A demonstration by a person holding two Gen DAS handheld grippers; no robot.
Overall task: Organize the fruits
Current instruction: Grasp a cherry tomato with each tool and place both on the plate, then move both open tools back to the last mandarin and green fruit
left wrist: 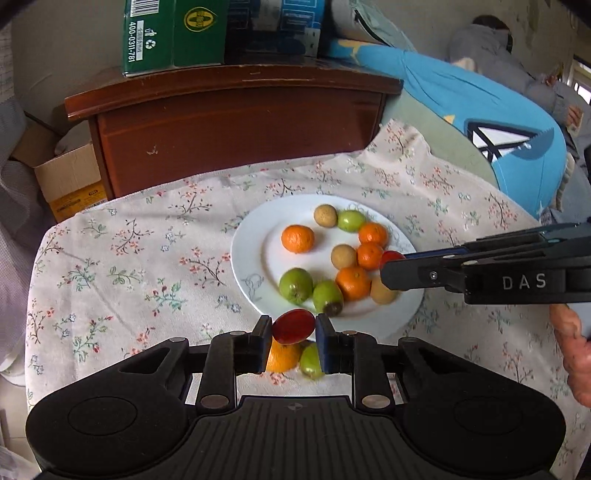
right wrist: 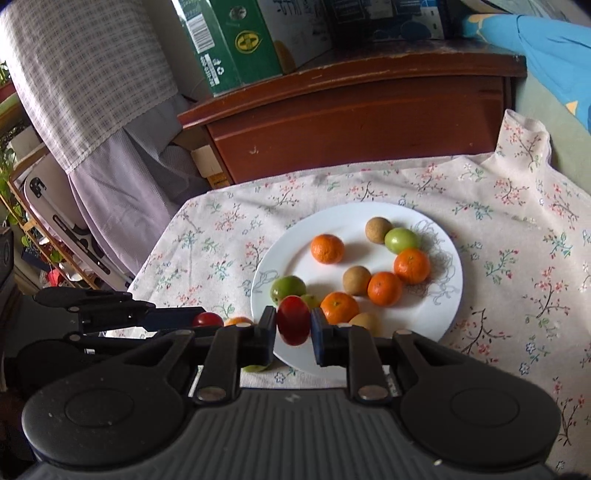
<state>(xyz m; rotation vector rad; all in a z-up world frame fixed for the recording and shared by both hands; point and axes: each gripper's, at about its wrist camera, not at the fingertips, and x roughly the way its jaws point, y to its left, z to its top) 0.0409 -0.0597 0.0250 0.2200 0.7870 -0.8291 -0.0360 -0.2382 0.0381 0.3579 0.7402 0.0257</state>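
A white plate (left wrist: 251, 258) on a floral cloth holds several oranges (left wrist: 297, 239), green fruits (left wrist: 295, 284) and brown fruits (left wrist: 325, 215). My left gripper (left wrist: 294, 326) is shut on a red fruit (left wrist: 293, 325) above the plate's near rim; an orange (left wrist: 282, 356) and a green fruit (left wrist: 310, 360) lie on the cloth below it. My right gripper (right wrist: 293, 325) is shut on another red fruit (right wrist: 293, 325) over the plate's (right wrist: 448, 295) near-left rim. It reaches in from the right in the left wrist view (left wrist: 388, 267).
A dark wooden cabinet (left wrist: 236, 129) stands behind the table with a green carton (left wrist: 173, 33) on top. A cardboard box (left wrist: 70, 181) sits left of it. Blue bedding (left wrist: 498, 122) lies at the right. A covered chair (right wrist: 110, 129) stands at the left.
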